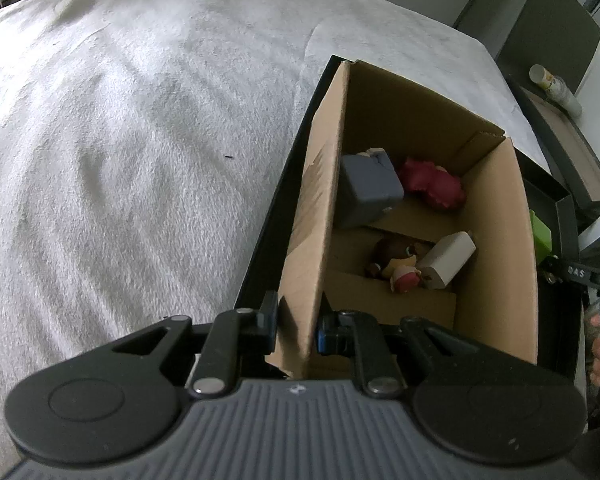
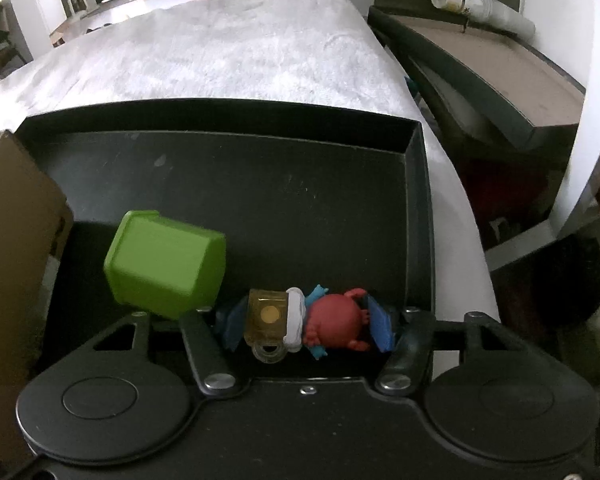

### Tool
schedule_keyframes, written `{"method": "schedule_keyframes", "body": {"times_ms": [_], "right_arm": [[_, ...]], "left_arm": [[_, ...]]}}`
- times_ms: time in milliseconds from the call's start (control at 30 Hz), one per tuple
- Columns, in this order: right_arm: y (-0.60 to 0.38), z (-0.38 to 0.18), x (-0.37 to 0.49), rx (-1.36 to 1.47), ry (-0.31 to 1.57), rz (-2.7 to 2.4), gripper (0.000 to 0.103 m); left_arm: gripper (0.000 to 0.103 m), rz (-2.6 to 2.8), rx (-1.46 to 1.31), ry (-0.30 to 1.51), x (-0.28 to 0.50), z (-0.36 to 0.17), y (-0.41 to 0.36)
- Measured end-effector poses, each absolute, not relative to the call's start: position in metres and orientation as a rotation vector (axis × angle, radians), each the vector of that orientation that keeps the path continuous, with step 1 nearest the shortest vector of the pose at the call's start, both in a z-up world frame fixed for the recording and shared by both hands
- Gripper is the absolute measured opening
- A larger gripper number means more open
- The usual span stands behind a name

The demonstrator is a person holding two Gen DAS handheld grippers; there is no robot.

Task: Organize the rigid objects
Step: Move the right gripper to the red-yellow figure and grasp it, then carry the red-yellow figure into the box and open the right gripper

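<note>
My left gripper (image 1: 297, 330) is shut on the near left wall of an open cardboard box (image 1: 320, 208). Inside the box lie a grey block (image 1: 370, 188), a red toy (image 1: 434, 184), a brown figurine (image 1: 394, 264) and a white block (image 1: 448, 260). My right gripper (image 2: 306, 326) is shut on a small toy figure (image 2: 300, 322) with a red body, a yellow clear block and blue bits, held low over a black tray (image 2: 260, 200). A green cube (image 2: 166, 262) lies in the tray just left of it.
The tray and box sit on a grey-white blanket (image 1: 140, 140). A dark shelf (image 2: 480, 80) with a paper cup stack (image 2: 480, 2) stands to the right. The cardboard box wall (image 2: 12, 240) rises at the left of the tray.
</note>
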State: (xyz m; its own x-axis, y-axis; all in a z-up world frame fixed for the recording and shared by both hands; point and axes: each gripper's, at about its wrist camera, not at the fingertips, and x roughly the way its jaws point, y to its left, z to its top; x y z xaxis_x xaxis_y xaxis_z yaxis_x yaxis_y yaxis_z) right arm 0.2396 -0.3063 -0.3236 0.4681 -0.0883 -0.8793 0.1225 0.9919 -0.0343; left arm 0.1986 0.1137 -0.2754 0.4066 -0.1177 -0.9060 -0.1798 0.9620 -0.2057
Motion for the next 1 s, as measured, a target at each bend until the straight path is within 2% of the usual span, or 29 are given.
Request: {"method": "schedule_keyframes", "body": {"times_ms": [433,1000], "right_arm": [[-0.295,-0.282,0.205,0.106,1.048,-0.096,0.059],[-0.253,-0.239,0.203,0.102,0.965,-0.013,0.059]], "left_arm": [[0.017,0.043,-0.291,1.158,0.200,-0.272,0.114],[0.017,0.038,-0.291,1.154,0.197,-0.271,0.114]]}}
